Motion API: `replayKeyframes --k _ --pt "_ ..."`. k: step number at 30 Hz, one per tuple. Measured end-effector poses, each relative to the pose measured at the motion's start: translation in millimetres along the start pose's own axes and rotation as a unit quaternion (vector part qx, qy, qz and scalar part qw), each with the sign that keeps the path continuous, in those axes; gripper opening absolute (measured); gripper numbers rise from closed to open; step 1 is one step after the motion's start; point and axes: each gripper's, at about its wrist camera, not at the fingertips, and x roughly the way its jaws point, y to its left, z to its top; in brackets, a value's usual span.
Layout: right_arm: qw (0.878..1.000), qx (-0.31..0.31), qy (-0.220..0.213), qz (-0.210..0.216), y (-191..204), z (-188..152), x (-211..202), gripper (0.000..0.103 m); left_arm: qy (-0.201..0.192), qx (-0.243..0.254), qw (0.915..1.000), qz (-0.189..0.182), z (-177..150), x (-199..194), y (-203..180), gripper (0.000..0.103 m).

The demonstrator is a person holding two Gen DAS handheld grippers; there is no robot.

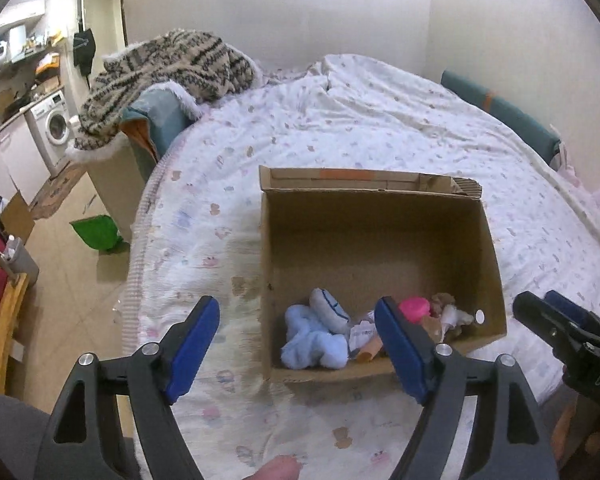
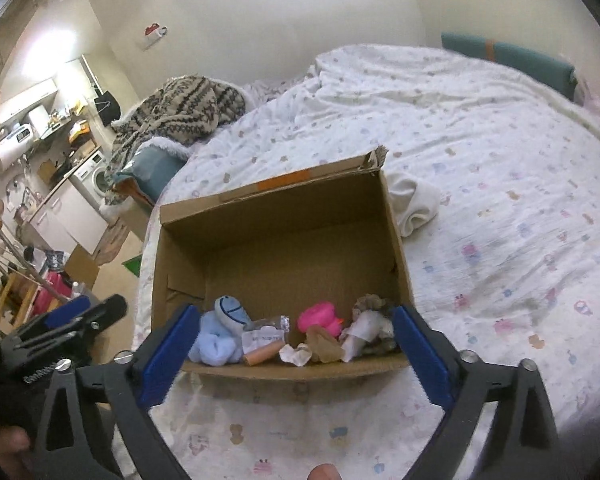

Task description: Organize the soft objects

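An open cardboard box [image 1: 380,216] [image 2: 276,216] sits on the bed. Along its near wall lie a light blue plush [image 1: 314,340] [image 2: 216,342], a blue-and-white plush [image 1: 330,308] [image 2: 230,310], a pink toy [image 1: 414,308] [image 2: 318,316], a beige-and-white soft toy [image 1: 450,314] [image 2: 370,324] and crumpled paper [image 2: 296,354]. My left gripper [image 1: 296,344] is open and empty, just before the box's near left corner. My right gripper [image 2: 296,354] is open and empty, straddling the box's near wall. A white cloth [image 2: 416,204] lies on the bed right of the box.
The bed [image 1: 340,120] has a white patterned duvet. A striped fleece blanket [image 1: 160,76] is heaped at its far left corner. A teal headboard pad [image 1: 500,108] lines the right wall. On the floor left are a green bin [image 1: 96,232], a washing machine [image 1: 54,128] and a wooden chair [image 1: 0,320].
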Motion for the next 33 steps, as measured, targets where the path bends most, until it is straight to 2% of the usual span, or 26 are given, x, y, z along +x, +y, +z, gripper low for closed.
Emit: replayKeyframes --k 5,10,14,16,33 --pt "1.0 -0.017 -0.011 -0.014 6 -13 -10 0.103 -0.015 -0.012 0.9998 -0.001 -17 -16 15 0.093" --pt "0.998 -0.028 -0.035 -0.034 10 -24 -16 0.103 -0.015 -0.023 0.9996 0.004 -33 -17 25 0.096" --pt "0.996 -0.041 -0.051 -0.055 13 -33 -14 0.103 -0.026 -0.033 0.9991 0.01 -41 -17 32 0.102" --pt "0.995 -0.05 -0.06 -0.06 14 -37 -11 0.103 -0.033 -0.038 0.9987 0.008 -45 -18 34 0.102" --pt "0.996 -0.04 -0.037 -0.066 7 -43 6 0.103 -0.019 -0.027 0.9994 0.004 -51 -3 25 0.102"
